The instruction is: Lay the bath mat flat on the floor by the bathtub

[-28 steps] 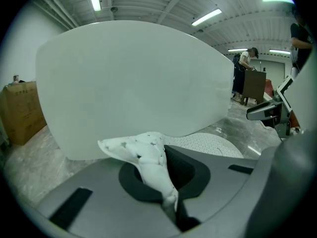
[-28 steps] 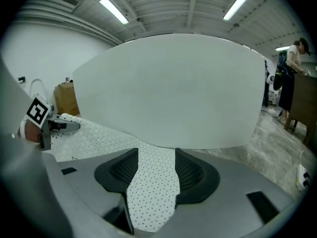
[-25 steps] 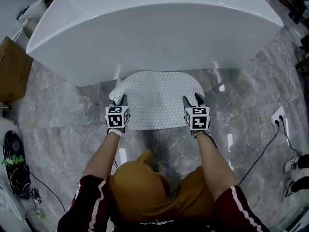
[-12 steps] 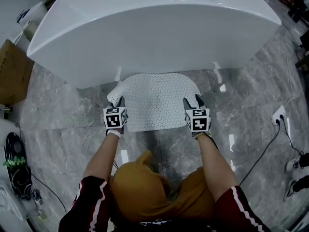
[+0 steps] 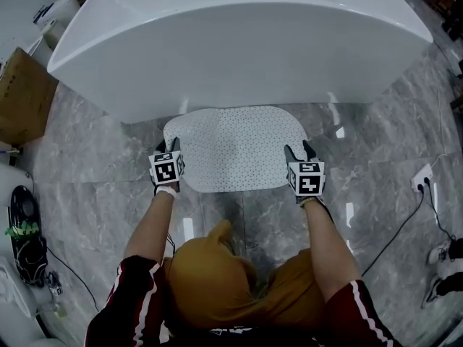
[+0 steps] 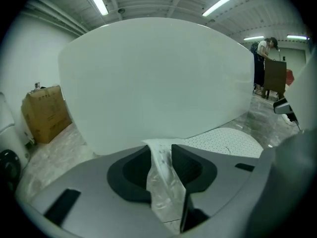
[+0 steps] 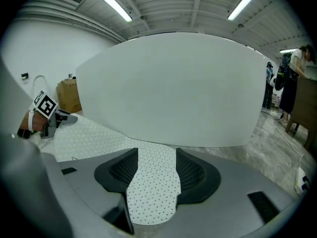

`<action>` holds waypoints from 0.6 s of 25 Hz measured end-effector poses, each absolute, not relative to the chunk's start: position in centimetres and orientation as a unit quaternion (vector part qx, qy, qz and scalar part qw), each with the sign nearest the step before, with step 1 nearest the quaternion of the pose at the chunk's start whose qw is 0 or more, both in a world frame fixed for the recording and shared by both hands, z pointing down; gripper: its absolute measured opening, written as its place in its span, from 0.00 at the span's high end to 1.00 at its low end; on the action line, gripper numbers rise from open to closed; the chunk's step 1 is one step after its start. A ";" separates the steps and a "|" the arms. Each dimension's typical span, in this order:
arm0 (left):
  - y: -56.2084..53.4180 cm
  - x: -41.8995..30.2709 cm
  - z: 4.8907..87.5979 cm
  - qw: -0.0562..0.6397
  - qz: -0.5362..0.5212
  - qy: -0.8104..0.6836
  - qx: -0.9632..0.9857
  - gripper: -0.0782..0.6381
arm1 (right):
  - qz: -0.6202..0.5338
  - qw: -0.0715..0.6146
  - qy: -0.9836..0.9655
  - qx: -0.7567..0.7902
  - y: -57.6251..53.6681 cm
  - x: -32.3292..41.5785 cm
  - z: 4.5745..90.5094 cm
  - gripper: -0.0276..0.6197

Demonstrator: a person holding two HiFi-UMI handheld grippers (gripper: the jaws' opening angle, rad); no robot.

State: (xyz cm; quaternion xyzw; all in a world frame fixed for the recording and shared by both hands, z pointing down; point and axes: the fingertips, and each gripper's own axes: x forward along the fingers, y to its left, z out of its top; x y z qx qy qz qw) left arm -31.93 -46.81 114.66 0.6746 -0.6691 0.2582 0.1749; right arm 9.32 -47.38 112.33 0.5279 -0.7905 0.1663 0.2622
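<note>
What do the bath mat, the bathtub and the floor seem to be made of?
Bath mat: probably thin rubber or PVC, matte white, dotted all over, perhaps with small holes.
Bathtub: likely acrylic or enamel, glossy white, smooth with a soft sheen.
Floor: polished grey marble or marble-look tile, veined, mirroring the lights.

Bathtub: white, smooth, glossy. Floor: grey marble-look tile, polished, w/ light glare. Bath mat: white, matt, pin-dotted; its edge at left claw looks thin, semi-clear. Box: brown cardboard. Claw pads black, ribbed; shells grey matt plastic.
</note>
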 end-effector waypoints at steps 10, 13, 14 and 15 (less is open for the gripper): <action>-45.2 -35.5 112.2 0.156 0.245 -0.689 0.664 0.70 | 0.159 0.259 -0.800 0.518 -47.5 7.6 112.1 0.58; -44.9 -35.2 111.9 0.158 0.237 -0.688 0.668 0.70 | 0.151 0.261 -0.804 0.513 -47.4 6.9 112.1 0.58; -44.9 -34.9 111.6 0.159 0.230 -0.687 0.671 0.70 | 0.148 0.262 -0.805 0.512 -47.4 6.8 112.0 0.58; -44.9 -34.7 111.3 0.158 0.223 -0.686 0.674 0.69 | 0.144 0.262 -0.806 0.511 -47.6 6.7 111.9 0.58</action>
